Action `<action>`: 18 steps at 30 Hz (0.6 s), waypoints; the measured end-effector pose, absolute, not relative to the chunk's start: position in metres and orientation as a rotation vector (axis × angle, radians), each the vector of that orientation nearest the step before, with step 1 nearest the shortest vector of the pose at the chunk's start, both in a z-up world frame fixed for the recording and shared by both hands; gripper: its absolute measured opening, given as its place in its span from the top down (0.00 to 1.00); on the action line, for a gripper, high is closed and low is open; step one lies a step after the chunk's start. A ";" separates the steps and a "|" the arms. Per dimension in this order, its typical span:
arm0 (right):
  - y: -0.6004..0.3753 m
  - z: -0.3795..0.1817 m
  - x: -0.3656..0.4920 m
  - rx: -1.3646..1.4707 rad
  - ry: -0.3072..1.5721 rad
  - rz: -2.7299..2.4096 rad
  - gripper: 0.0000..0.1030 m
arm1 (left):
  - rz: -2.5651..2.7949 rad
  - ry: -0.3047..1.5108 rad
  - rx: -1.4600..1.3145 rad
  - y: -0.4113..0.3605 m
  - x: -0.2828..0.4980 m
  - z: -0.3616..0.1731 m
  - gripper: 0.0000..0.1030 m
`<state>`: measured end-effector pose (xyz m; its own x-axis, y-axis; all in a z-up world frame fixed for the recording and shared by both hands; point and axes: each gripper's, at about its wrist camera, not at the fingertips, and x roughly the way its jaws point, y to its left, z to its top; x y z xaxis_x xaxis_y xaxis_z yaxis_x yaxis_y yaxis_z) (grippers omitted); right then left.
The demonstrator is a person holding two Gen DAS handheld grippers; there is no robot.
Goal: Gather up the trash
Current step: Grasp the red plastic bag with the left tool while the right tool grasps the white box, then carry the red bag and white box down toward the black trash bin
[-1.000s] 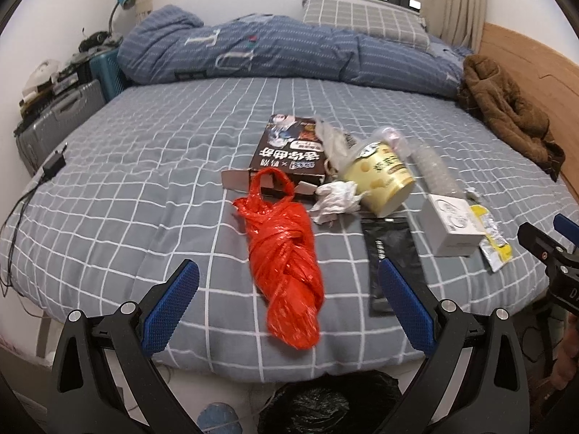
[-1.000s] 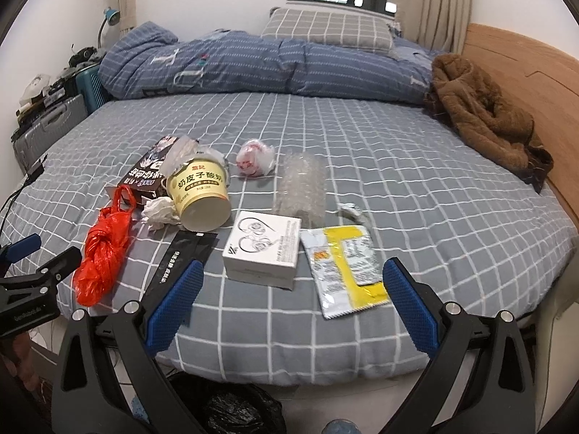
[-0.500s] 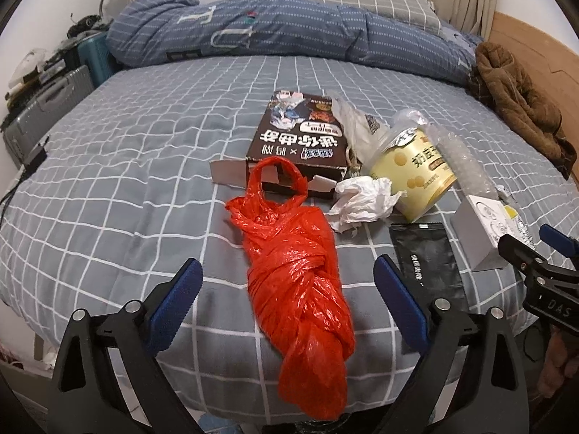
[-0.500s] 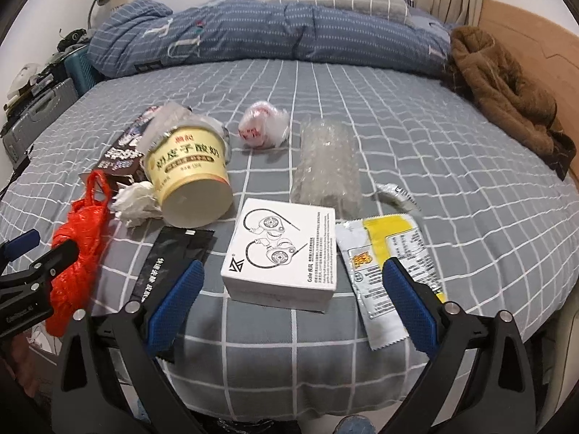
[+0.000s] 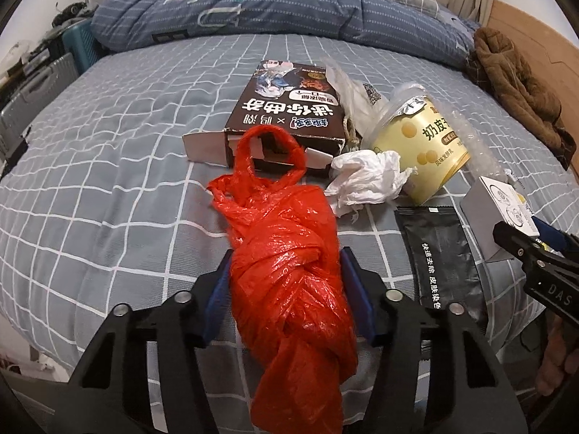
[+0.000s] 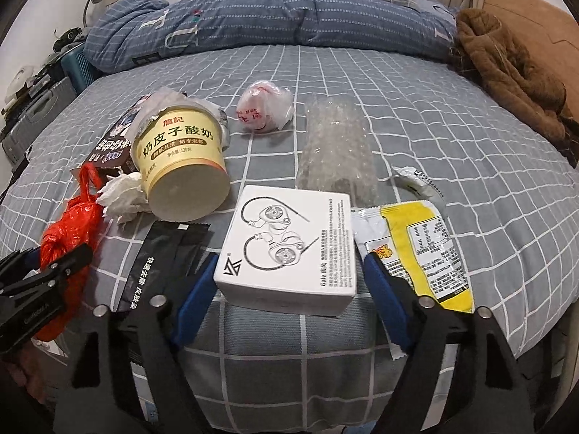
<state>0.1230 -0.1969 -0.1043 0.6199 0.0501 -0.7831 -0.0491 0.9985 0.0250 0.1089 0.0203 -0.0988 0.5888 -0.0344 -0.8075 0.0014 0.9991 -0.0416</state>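
While each gripper closes, red bag [image 5: 289, 282] lies lengthwise between left pads, white box [image 6: 289, 242] between right.

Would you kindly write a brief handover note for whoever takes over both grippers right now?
Left gripper: jaws closing around the red plastic bag, pads at its sides.
Right gripper: jaws closing, white earphone box between them, pads not yet pressing.
Nothing lifted; everything lies on the bed.
Left to collect: yogurt cup, crumpled tissue, black sachet, yellow wrapper, brown carton.
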 end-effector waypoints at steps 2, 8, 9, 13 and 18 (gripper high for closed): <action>-0.197 -0.106 0.124 0.009 0.907 0.065 0.34 | -0.021 0.944 -0.042 0.021 0.109 -0.100 0.51; -0.198 -0.103 0.123 0.018 0.897 0.065 0.35 | -0.012 0.937 -0.046 0.023 0.107 -0.098 0.54; -0.198 -0.101 0.122 0.019 0.893 0.064 0.35 | -0.009 0.935 -0.043 0.023 0.105 -0.097 0.55; -0.197 -0.094 0.118 0.017 0.870 0.066 0.35 | -0.007 0.934 -0.044 0.023 0.103 -0.091 0.55; -0.195 -0.086 0.113 0.002 0.857 0.075 0.35 | -0.010 0.918 -0.041 0.022 0.097 -0.081 0.55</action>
<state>0.1129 -0.1947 -0.0863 0.6525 0.0670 -0.7548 -0.0655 0.9973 0.0320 0.0969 0.0224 -0.0808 0.6071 -0.0260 -0.7942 -0.0089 0.9992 -0.0395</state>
